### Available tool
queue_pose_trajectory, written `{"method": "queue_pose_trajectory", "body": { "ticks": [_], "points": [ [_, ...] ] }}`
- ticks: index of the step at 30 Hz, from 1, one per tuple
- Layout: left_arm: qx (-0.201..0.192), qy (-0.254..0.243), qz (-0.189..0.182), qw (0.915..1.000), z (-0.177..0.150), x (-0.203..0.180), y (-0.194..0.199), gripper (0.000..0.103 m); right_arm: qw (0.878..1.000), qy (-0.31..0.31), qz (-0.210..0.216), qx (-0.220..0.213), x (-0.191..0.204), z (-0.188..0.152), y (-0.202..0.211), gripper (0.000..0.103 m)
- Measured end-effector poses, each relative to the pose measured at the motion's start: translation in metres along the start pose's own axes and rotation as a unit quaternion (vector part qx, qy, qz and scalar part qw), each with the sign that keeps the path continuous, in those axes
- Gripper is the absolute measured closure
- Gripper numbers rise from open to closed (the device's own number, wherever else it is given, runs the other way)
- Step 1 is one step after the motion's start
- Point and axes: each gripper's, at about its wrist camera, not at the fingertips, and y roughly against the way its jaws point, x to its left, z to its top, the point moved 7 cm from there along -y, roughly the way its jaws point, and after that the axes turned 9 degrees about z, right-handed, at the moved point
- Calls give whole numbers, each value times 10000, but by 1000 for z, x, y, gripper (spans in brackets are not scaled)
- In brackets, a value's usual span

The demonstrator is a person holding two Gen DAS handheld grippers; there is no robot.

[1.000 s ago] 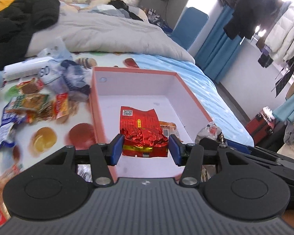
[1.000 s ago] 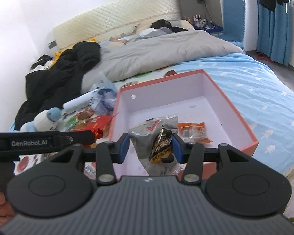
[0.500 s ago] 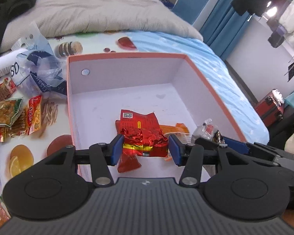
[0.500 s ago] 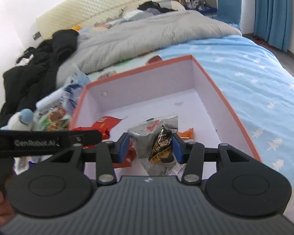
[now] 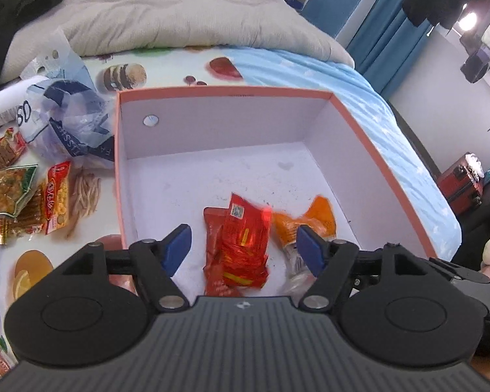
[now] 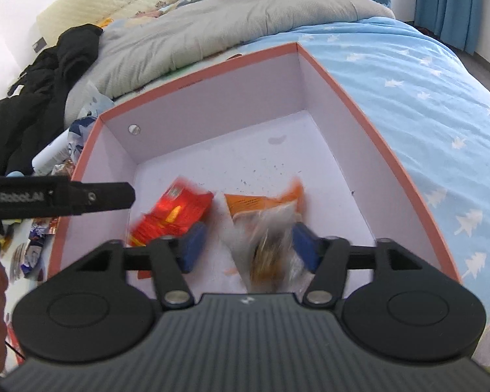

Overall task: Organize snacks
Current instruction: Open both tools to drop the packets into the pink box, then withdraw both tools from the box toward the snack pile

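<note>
Bed: the blue sheet (image 6: 424, 75) and grey quilt (image 5: 179, 9) carried everything; you worked on the bed.
Box: the open pink-rimmed box (image 5: 392, 163) sat near the bed's edge, white inside, the likely collecting place for the snacks.
Loose pile: outside the box's left wall several snack packets (image 5: 26, 196) and a crumpled blue-and-clear bag (image 5: 65, 124) lay unsorted on the printed cloth, so most of the job looked undone.
Left gripper: you held the left gripper (image 5: 241, 248) over the box's near end, jaws opening wide, pads clear of the red foil packet (image 5: 238, 248) between them, which looked blurred as if dropping to the box floor.
Right gripper: you held the right gripper (image 6: 248, 245) beside it, jaws likewise opening, with the clear packet (image 6: 268, 248) smeared by motion between the pads and apparently gripped by neither.
Orange packet: an orange packet (image 5: 303, 222) lay on the box floor just beside the red one.
Reason: releasing low inside the walls probably kept light packets from bouncing out.
</note>
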Motion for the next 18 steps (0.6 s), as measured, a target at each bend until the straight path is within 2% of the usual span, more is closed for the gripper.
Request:
{"method": "queue_pose_trajectory", "body": {
  "ticks": [1,9,18],
  "points": [
    [-19,-11,5,10000,-1,1,4,28,10000,14,-9,-30,1,0,2,27],
    [-434,-135,1,9990,-16,2,67,28,9991,89,135,-392,23,-3,41,27],
    [-958,-160,-31,9953,-59,14,160,28,9954,266,178,-901,59,-29,110,27]
  ]
}}
